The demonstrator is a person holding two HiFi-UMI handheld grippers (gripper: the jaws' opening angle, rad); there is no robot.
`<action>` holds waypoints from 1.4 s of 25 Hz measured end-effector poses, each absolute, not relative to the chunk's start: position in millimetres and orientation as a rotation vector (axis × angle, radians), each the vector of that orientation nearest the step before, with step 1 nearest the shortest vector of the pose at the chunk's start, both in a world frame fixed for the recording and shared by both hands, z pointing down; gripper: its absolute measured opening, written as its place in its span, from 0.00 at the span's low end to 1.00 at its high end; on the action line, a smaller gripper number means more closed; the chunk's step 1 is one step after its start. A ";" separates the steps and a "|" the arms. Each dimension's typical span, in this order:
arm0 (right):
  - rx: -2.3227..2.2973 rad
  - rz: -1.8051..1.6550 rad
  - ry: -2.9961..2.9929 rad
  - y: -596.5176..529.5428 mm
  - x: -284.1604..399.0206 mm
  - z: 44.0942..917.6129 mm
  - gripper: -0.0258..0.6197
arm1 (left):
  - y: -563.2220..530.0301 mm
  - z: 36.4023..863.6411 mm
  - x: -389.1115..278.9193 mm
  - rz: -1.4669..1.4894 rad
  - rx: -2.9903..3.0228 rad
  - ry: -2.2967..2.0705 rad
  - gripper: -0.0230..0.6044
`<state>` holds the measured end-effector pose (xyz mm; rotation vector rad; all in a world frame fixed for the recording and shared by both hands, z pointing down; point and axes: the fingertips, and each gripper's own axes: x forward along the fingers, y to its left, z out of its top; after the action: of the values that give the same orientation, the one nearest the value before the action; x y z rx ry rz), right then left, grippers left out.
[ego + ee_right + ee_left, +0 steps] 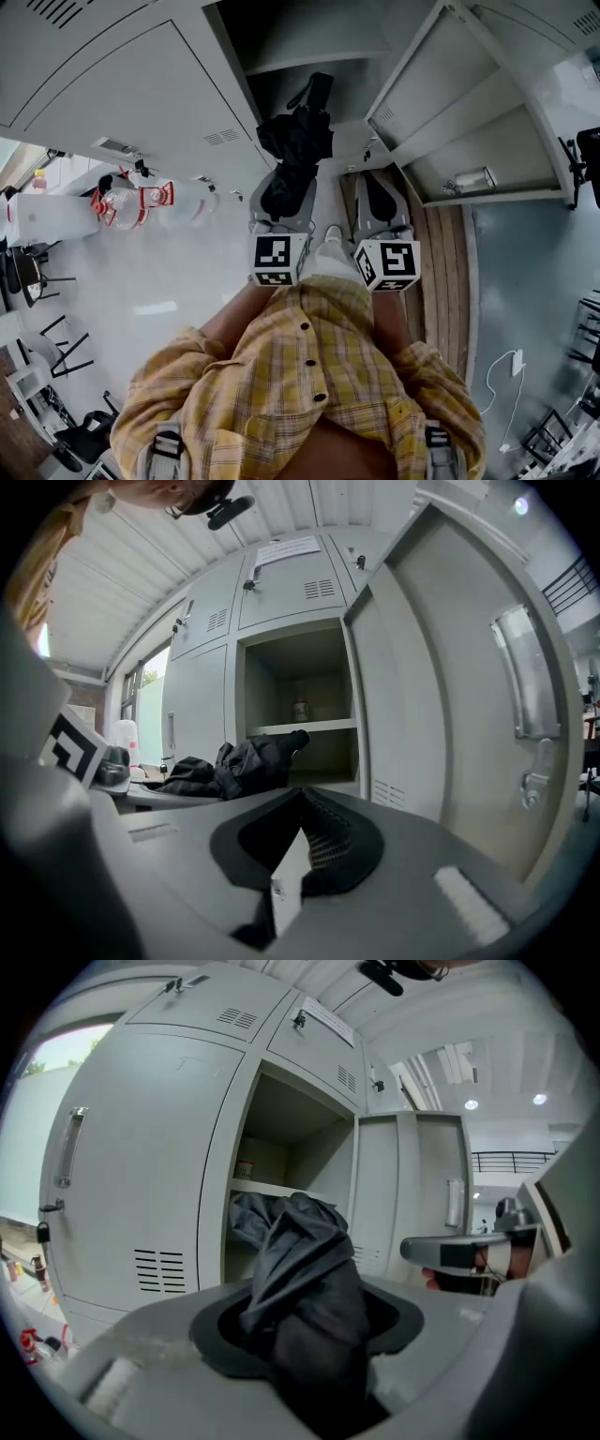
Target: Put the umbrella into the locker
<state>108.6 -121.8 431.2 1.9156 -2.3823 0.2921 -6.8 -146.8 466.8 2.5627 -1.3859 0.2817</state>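
A black folded umbrella sticks out forward from my left gripper, which is shut on its bunched fabric. Its tip and strap reach toward the open locker compartment, whose grey door is swung open to the right. In the right gripper view the umbrella lies level in front of the open compartment. My right gripper is beside the left one, to the right of the umbrella. Its dark pads meet at the tip and nothing is between them.
A small jar stands on the shelf inside the open compartment. Shut locker doors fill the left. A white table with red-trimmed bottles stands at the left. A cable and plug lie on the floor at the right.
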 end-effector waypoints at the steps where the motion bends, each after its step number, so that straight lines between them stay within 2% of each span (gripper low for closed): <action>1: 1.898 0.292 -2.398 -127.1 111.2 431.3 0.04 | -150.7 466.3 -3.3 0.279 2.551 -1.402 0.42; 11: 1.765 0.312 -2.501 -166.2 125.6 438.4 0.04 | -171.5 471.0 24.2 0.309 2.492 -1.489 0.42; 35: 1.645 0.335 -2.595 -201.2 114.5 450.3 0.04 | -250.4 481.9 18.0 0.303 2.345 -1.659 0.42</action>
<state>114.5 -201.2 450.3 1.6451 -2.5953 0.3349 18.0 -250.4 481.9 2.3449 -1.6589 0.3029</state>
